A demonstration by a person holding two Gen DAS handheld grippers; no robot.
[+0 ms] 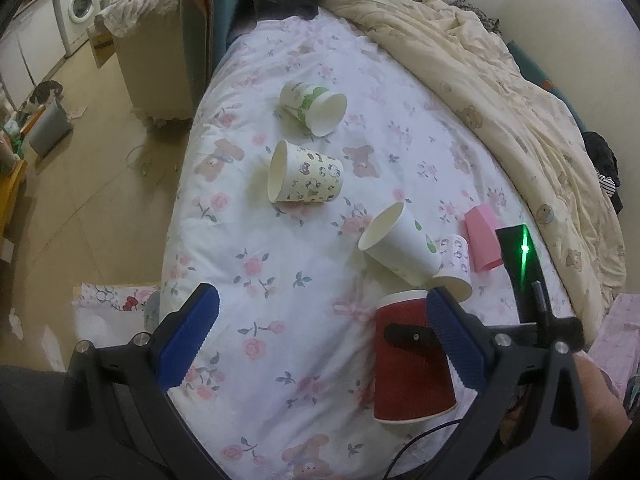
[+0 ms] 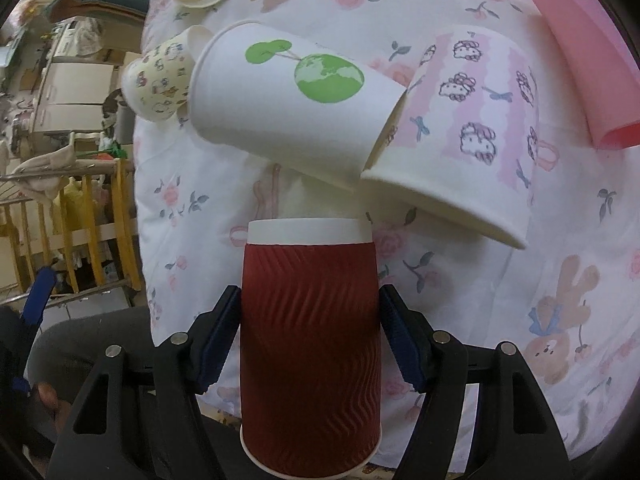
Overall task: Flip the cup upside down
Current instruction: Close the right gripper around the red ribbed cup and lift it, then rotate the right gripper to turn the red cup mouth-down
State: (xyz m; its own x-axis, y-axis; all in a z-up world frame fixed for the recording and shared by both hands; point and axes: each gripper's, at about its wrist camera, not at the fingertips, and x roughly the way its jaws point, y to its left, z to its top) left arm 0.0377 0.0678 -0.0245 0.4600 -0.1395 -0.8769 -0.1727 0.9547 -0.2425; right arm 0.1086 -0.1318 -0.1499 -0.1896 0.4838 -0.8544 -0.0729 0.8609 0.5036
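Observation:
A red ribbed paper cup (image 2: 310, 344) stands upside down on the flowered bed sheet, white base up, rim down. My right gripper (image 2: 310, 320) is shut on the red cup, its blue pads (image 2: 218, 340) pressed on both sides. In the left wrist view the same red cup (image 1: 408, 364) shows at lower right with the right gripper's finger on it. My left gripper (image 1: 320, 312) is open and empty above the sheet, to the left of the red cup.
Several paper cups lie on their sides: a white one with a green globe (image 2: 288, 100), a pink kitten-print one (image 2: 472, 132), a yellow-print one (image 1: 306, 174), a green-leaf one (image 1: 314, 106). A pink sleeve (image 2: 588, 52) lies right. A cream quilt (image 1: 480, 92) lies behind; the bed edge drops to the floor (image 1: 80, 200) left.

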